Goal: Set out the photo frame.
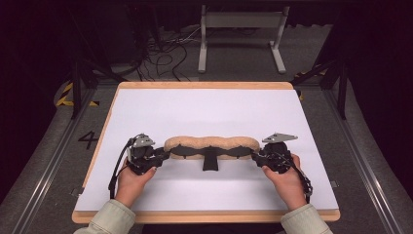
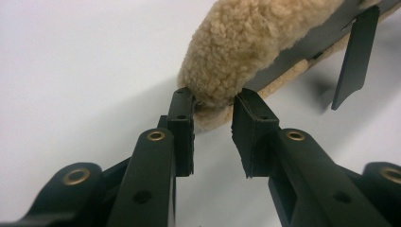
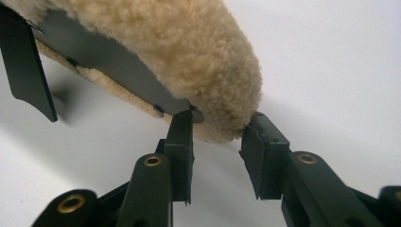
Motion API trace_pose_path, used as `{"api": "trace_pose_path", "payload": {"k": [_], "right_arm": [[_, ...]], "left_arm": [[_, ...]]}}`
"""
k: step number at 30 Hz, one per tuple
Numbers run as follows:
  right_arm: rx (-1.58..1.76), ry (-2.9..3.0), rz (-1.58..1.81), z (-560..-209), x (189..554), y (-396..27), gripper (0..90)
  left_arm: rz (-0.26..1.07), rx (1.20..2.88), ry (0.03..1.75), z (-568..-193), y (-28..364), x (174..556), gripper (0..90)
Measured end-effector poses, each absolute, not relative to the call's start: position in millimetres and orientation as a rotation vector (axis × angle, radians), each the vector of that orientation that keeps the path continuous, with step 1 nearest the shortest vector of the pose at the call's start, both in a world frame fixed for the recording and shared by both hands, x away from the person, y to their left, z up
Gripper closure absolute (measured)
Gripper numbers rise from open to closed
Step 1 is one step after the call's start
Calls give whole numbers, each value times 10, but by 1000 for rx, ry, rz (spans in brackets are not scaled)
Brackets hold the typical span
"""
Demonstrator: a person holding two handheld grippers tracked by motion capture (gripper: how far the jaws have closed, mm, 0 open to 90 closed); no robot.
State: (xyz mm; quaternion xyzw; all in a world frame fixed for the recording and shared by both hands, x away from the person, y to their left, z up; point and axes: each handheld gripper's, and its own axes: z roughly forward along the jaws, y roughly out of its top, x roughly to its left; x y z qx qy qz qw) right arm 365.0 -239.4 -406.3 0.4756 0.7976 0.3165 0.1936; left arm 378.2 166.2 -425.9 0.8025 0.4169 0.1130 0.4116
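Note:
A long tan fleece pad (image 1: 212,143) with a dark panel along its near side is stretched sideways over the white board (image 1: 204,105). A black tab (image 1: 210,163) hangs from its middle. My left gripper (image 1: 165,154) pinches the pad's left end, and my right gripper (image 1: 255,155) pinches its right end. In the left gripper view both jaw tips of the left gripper (image 2: 213,97) press the rounded end of the pad (image 2: 236,42), and the tab (image 2: 352,56) casts a shadow on the board. In the right gripper view the right gripper (image 3: 222,118) squeezes the other end of the pad (image 3: 179,52).
The white board lies on a wooden-edged table (image 1: 204,216). Beyond the far edge a grey metal stand (image 1: 241,34) and loose cables (image 1: 163,53) sit on the floor. A painted 4 (image 1: 88,139) marks the floor at the left. Dark frame posts stand on both sides.

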Motion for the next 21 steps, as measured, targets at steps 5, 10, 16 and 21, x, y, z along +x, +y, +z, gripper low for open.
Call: {"api": "trace_pose_path", "payload": {"k": [5,10,16,21], "right_arm": [[1335,2255,931,-4078,3614,-2425,614],[1314,2273,928,-4075,3584,-2429,600],[1280,2304,926,-4072,3508,-2432,561],[1273,2335,939,-4060,3487,-2455,511]], "left_arm": [[271,2024,1027,-4268,1685,3786,699],[259,2041,1020,-4260,1686,3769,691],[279,2081,1013,-4248,1664,3702,650],[271,2087,1006,-4245,1688,3611,615]]}}
